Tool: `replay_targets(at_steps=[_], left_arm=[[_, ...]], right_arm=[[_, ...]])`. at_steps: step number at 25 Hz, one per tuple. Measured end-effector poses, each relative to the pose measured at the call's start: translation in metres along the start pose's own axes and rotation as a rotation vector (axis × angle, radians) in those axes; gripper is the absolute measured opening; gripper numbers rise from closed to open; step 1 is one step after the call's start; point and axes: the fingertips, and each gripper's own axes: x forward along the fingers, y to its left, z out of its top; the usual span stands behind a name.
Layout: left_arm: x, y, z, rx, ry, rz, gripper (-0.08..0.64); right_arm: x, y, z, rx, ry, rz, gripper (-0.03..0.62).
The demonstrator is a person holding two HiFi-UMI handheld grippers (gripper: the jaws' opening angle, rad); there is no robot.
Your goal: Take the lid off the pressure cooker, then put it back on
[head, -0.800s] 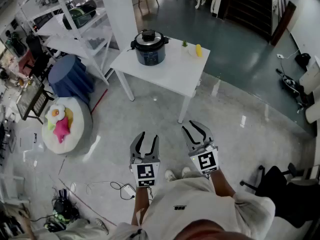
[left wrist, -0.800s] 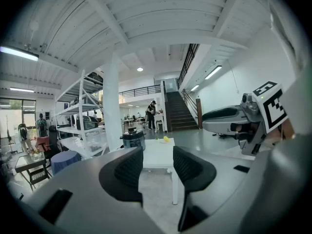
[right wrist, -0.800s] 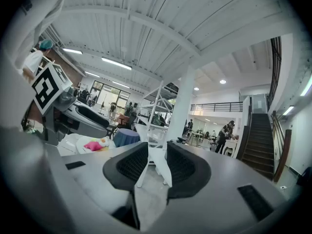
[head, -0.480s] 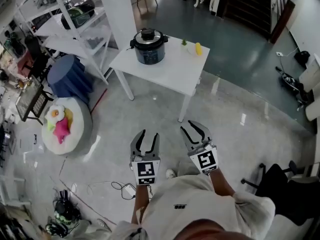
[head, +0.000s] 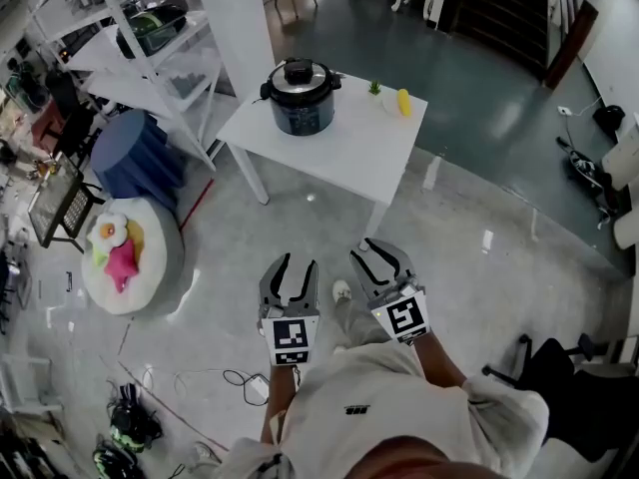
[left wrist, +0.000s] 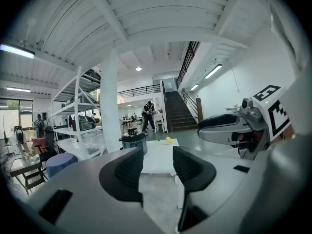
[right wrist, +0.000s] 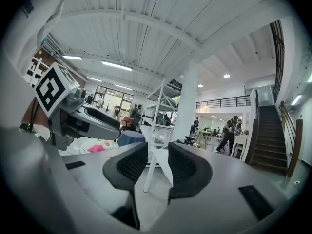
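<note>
The pressure cooker (head: 303, 98), dark-bodied with its black-knobbed lid (head: 300, 72) on, stands at the far left of a white table (head: 349, 148) some steps ahead of me. In the left gripper view the pressure cooker (left wrist: 133, 141) shows small beyond the jaws. My left gripper (head: 295, 263) and right gripper (head: 377, 250) hang side by side over the floor, well short of the table. In both, the jaws are drawn in to a narrow gap with nothing between the pads (left wrist: 129, 169) (right wrist: 134, 165). The right gripper (left wrist: 229, 128) also crosses the left gripper view.
A yellow object (head: 403, 101) and a small plant lie at the table's far right. White shelving (head: 130, 28) and a pillar (head: 235, 18) stand to the left. A blue drum (head: 135, 153), a white cushion with toys (head: 125, 252), floor cables (head: 130, 417) and a black chair (head: 559, 367) surround me.
The view has shifted a little toward the table as the person steps forward, one foot now showing between the grippers. Both grippers keep the same pose and the same jaw gap.
</note>
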Motion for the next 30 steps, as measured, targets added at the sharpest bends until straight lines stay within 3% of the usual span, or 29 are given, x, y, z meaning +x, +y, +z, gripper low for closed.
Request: replay_targets(at_steps=[19,30], left_arm=[[0.193,0.084,0.046,-0.018,0.052,0.069,0.196],[0.253,0.112,0.052,-0.001,0.079,0.090,0.195]], right_arm=[[0.179,-0.129,0.009,0.028,-0.008,0.117,0.117],[0.242,-0.168,0.002,0.035,-0.024,0.147,0.117]])
